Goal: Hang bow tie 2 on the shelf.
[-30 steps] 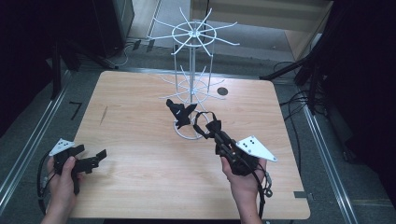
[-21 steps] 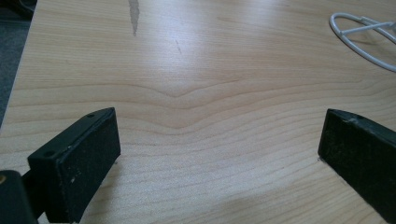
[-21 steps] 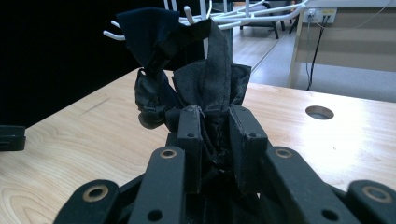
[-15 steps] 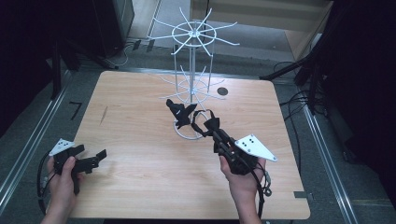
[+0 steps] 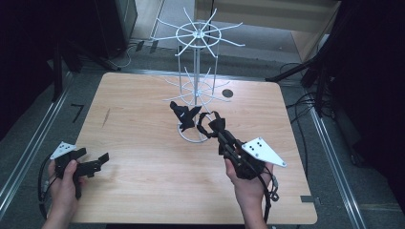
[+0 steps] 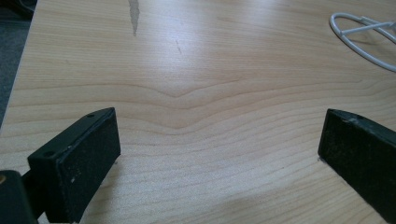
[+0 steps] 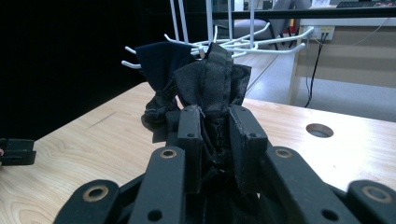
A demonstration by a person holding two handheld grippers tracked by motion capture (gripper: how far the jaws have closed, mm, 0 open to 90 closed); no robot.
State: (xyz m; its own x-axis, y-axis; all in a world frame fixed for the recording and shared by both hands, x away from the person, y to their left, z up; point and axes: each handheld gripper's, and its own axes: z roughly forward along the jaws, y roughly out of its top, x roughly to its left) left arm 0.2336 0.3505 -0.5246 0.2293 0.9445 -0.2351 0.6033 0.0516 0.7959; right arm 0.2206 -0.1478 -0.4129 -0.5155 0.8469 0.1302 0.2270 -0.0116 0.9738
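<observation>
Right hand-held gripper (image 7: 215,140) clamps black cloth (image 7: 212,84) beside white rack (image 5: 196,86); left hand-held gripper (image 6: 219,154) gapes over table (image 6: 196,70).

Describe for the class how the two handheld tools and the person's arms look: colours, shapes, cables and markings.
Both tools are black. The left tool and the right tool each carry a light grey three-cornered plate on top; the right plate shows small dark dots. The right tool has a long linked black frame with round pivot holes and flat rectangular jaws. A dark cable trails by each wrist. Forearms are bare, with no sleeves in view.
</observation>
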